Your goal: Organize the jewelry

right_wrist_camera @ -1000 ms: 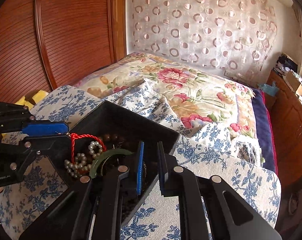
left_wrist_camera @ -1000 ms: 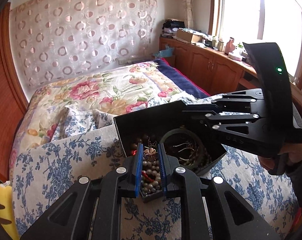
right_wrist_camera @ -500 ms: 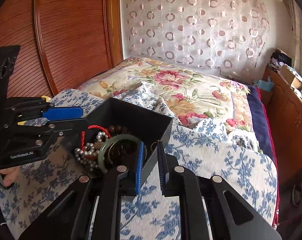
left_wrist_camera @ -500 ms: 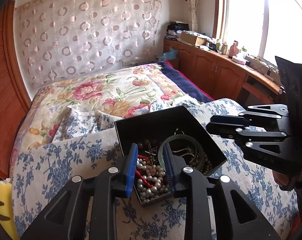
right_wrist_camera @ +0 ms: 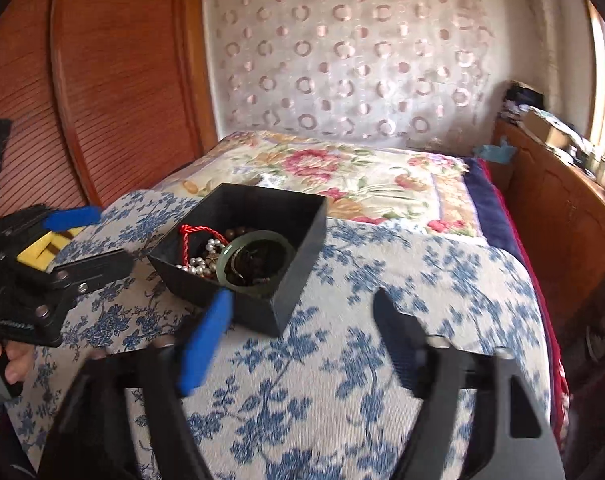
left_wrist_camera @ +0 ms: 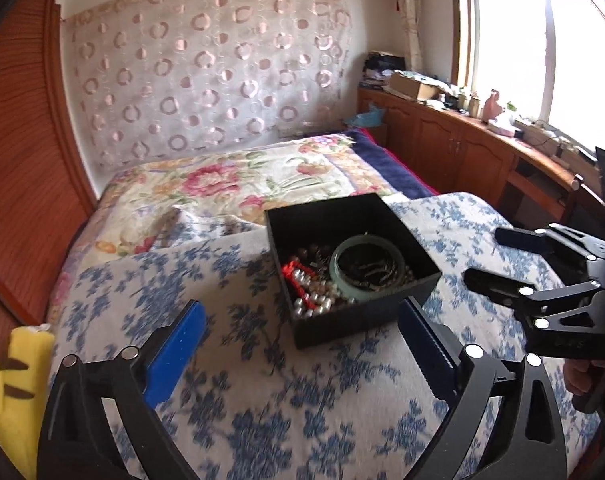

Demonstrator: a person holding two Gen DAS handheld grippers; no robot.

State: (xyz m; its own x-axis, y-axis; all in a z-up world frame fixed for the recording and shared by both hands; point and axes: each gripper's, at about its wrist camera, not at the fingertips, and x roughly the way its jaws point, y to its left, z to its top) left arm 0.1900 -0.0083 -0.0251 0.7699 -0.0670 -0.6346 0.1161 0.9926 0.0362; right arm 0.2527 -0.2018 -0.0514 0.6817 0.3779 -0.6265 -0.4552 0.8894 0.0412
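A black open box (left_wrist_camera: pixel 366 320) (right_wrist_camera: pixel 298 264) sits on a blue-flowered cloth (left_wrist_camera: pixel 262 400) (right_wrist_camera: pixel 382 380) on the bed. In it lie a green bangle (left_wrist_camera: pixel 338 276) (right_wrist_camera: pixel 222 268), a white pearl string (left_wrist_camera: pixel 316 300) (right_wrist_camera: pixel 200 258), a red cord (left_wrist_camera: pixel 290 270) (right_wrist_camera: pixel 192 230) and dark beads. My left gripper (left_wrist_camera: pixel 302 344) is open and empty, just short of the box's near wall. My right gripper (right_wrist_camera: pixel 302 334) is open and empty, near the box's right corner. Each gripper shows in the other's view, the right (left_wrist_camera: pixel 498 260) and the left (right_wrist_camera: pixel 86 236).
A floral quilt (left_wrist_camera: pixel 242 184) covers the bed behind the box. A yellow soft thing (left_wrist_camera: pixel 10 392) lies at the cloth's left edge. A wooden headboard wall (right_wrist_camera: pixel 102 80) stands to the left; wooden cabinets (left_wrist_camera: pixel 462 152) with clutter run along the window side.
Both grippers were nearly shut at the box, the left one over the jewelry. Both have opened wide and pulled back; the box with the jewelry stays on the cloth.
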